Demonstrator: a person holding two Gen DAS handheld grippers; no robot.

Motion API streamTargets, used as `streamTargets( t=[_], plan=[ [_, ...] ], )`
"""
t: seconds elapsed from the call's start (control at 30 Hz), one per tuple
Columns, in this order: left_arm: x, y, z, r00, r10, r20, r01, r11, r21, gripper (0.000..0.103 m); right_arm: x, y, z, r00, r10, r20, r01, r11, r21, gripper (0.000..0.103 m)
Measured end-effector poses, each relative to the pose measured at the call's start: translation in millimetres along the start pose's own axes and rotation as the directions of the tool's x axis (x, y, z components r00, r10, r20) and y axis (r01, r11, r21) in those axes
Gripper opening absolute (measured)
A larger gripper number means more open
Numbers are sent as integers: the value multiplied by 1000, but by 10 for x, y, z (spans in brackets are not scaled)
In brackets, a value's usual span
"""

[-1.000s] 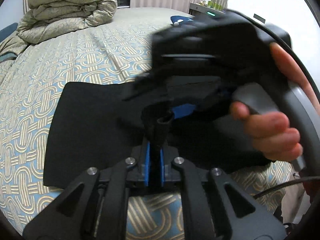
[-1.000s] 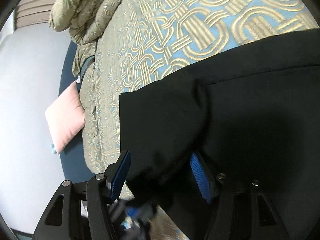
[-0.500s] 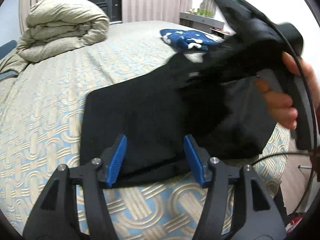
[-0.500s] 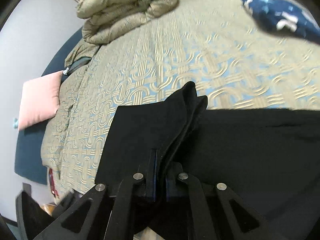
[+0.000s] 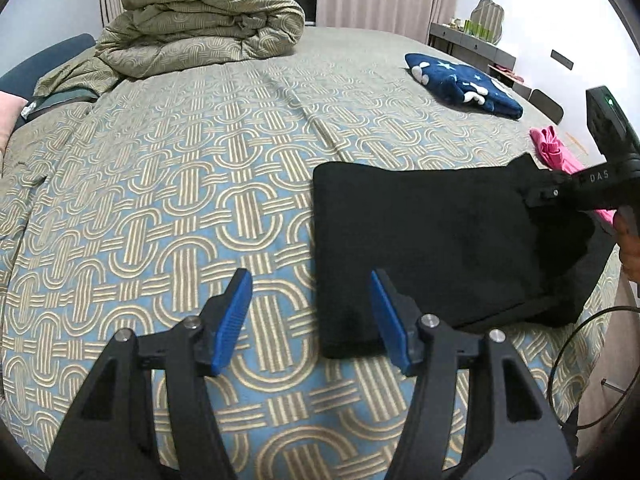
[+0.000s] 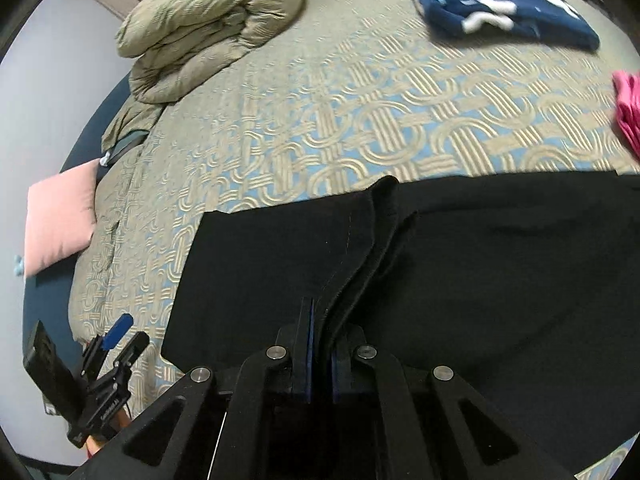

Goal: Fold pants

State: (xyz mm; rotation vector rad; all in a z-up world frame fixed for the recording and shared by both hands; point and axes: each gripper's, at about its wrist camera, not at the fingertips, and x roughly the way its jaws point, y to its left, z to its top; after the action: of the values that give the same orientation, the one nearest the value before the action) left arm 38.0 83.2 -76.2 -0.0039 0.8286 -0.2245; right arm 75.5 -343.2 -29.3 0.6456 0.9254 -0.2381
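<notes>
The black pants [image 5: 440, 240] lie folded on the patterned bedspread [image 5: 160, 200], near its front edge, with one raised fold pinched in the fully closed right gripper [image 6: 320, 344]. The left gripper [image 5: 310, 316] hangs empty, jaws about half open, its right pad over the pants' near corner. Judged risk: with only one point held, pulling may drag the stacked layers askew and undo the fold.
</notes>
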Motion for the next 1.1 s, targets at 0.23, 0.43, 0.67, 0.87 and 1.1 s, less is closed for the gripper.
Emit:
streamTargets(
  t=[0.23,0.43,0.67,0.87,1.1],
  plan=[
    [104,-142,-1,999,-14,-34,15,999,37,62,33,-158,-40,1000,-10,-2,10,1000,25,5],
    [231,-300,-61,997,-30,-74,35,997,71,62,260,-236,-130,984,-164,-75,161,986,-45,23],
    [430,-370,-139,993,1,-120,10,996,90,64,-158,-536,-249,970,-243,8,243,970,29,37],
    [430,-390,-125,992,24,-123,-16,998,69,68,-420,-718,-445,969,-242,44,238,968,77,37],
    [373,-841,70,992,-68,-107,81,989,121,68,-658,-1110,-678,971,-229,62,214,958,191,37]
  ],
)
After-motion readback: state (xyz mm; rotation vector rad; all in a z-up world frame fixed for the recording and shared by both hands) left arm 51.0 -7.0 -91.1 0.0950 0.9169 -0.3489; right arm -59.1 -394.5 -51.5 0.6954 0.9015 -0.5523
